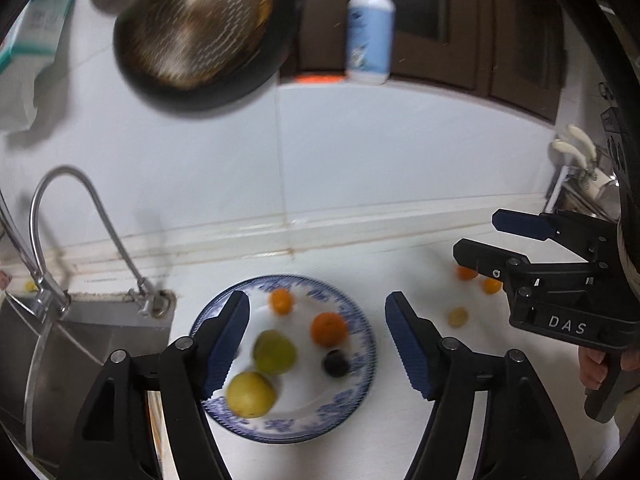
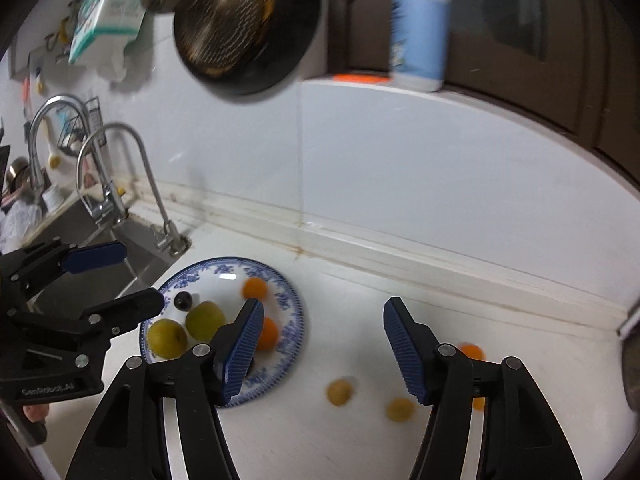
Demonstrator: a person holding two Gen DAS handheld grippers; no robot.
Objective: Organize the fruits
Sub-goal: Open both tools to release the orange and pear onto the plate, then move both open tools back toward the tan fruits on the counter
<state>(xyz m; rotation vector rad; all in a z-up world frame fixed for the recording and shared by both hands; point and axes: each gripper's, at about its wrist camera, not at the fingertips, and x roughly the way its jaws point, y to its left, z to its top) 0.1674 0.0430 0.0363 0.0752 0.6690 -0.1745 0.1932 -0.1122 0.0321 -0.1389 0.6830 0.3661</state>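
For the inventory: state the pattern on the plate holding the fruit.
The plate is white with a blue floral rim, best seen in the left wrist view.

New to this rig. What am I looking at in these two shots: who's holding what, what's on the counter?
No robot arm here: a person holds a pair of handheld tongs in each hand, each with a fisheye camera looking along its fingers.

The left wrist view shows the left tongs up close, with the right tongs at the side. The right wrist view shows the right tongs up close.

On the white counter beside a sink sits a blue-patterned plate with five fruits: two orange, two yellow-green, one dark. At least four small fruits lie loose on the counter, such as a yellow one.

Both tongs are open and hold nothing.
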